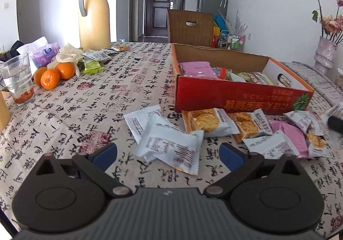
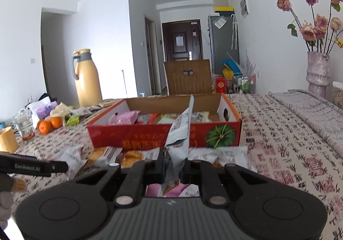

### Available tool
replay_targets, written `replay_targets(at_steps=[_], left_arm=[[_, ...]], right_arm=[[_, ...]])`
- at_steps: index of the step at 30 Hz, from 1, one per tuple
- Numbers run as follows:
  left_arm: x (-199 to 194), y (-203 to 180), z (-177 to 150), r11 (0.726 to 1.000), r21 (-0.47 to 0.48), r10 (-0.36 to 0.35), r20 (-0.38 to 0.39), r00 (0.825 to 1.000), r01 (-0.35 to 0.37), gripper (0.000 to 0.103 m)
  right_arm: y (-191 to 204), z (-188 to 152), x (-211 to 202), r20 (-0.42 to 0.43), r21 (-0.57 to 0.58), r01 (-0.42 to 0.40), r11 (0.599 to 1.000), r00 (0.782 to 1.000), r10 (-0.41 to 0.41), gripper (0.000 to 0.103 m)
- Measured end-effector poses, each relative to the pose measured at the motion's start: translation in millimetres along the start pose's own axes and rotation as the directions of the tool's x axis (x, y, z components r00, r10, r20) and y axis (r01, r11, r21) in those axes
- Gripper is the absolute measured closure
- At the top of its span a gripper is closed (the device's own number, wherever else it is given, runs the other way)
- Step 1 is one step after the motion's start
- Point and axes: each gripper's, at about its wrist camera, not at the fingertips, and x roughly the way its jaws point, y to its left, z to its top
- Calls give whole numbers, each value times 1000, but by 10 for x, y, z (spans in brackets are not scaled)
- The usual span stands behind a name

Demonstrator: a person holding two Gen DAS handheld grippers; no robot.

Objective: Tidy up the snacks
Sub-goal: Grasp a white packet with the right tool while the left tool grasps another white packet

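So the right gripper [image 2: 172, 170] is clamped tight on a white snack packet [image 2: 179, 132], pinching its lower end so the packet stands up on edge between the fingers, lifted off the table [image 2: 278, 132] and showing in front of the box [image 2: 163, 134]. The left gripper [image 1: 168, 155] has its fingers spread wide with nothing between them, sitting over a bare patch of the tablecloth near the table's near edge, right by a couple of white packets [image 1: 169, 143]. The red cardboard box sits around the middle of the table, open on top, with a pink pack [image 1: 198, 69] and a jumble of other snacks already in it. The rest of the loose snacks [image 1: 246, 126] are scattered along the box's near side: white ones, a few with orange cracker pictures, a pink one. Over by the table's left edge there's a glass [image 1: 17, 81], three oranges [image 1: 51, 75], a tissue pack [image 1: 45, 54] and some green packets [image 1: 92, 66], and a yellow thermos [image 1: 94, 16] stands at the far left. A vase with dried roses [image 2: 317, 70] is at the far right corner. In the right wrist view you can also see the left gripper's arm poking in from the left.
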Motion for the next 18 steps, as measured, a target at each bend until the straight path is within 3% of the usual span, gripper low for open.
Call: replay_targets(at_steps=[10,18], left_arm=[[228,-5,96,998,47,33,-42,999,-31,0],[341,-44,131,998,58,-2,-82,997,7,0]], right_arm=[[-155,58,177,14,23,21,1000,1000,-21,92],[-261,42,304,0,44,40,998,999,-40,92]])
